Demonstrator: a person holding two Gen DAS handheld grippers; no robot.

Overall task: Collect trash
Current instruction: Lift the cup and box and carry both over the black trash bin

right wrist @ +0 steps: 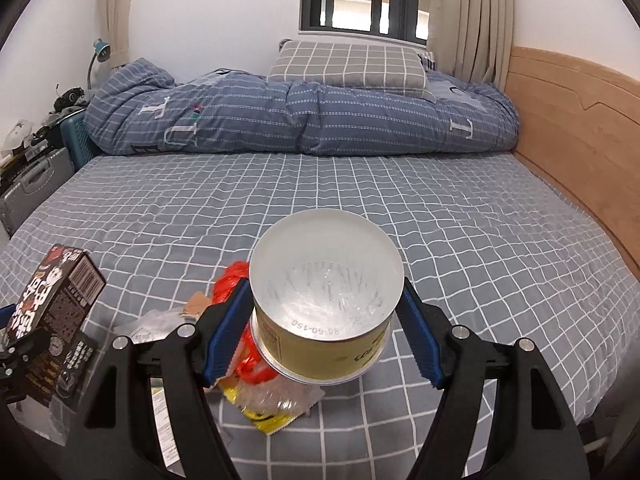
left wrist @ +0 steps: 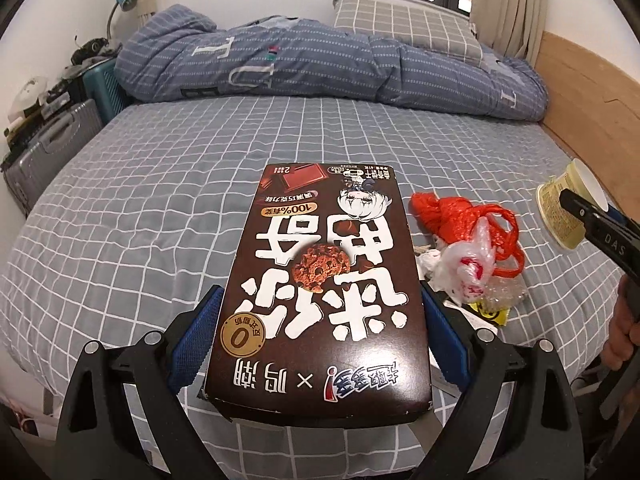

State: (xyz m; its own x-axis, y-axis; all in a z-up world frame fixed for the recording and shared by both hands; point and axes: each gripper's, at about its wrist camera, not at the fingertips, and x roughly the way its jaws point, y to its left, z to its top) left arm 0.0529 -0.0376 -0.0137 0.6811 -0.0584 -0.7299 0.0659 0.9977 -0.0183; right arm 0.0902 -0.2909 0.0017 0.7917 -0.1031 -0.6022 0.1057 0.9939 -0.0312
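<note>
My left gripper (left wrist: pixel 320 312) is shut on a brown chocolate cookie box (left wrist: pixel 320 280), held flat above the bed; the box also shows in the right wrist view (right wrist: pixel 52 304). My right gripper (right wrist: pixel 326 320) is shut on a pale yellow paper cup (right wrist: pixel 326 312), its white bottom facing the camera; the cup also shows in the left wrist view (left wrist: pixel 560 216). A pile of trash lies on the sheet between them: a red plastic bag (left wrist: pixel 464 220), a clear plastic bag (left wrist: pixel 468 272) and a yellow wrapper (right wrist: pixel 268 420).
The bed has a grey checked sheet (right wrist: pixel 480 240), a folded blue duvet (right wrist: pixel 300 116) and a pillow (right wrist: pixel 348 64) at the far side. A wooden headboard (right wrist: pixel 572 128) runs along the right. Suitcases (left wrist: pixel 52 160) and clutter stand left of the bed.
</note>
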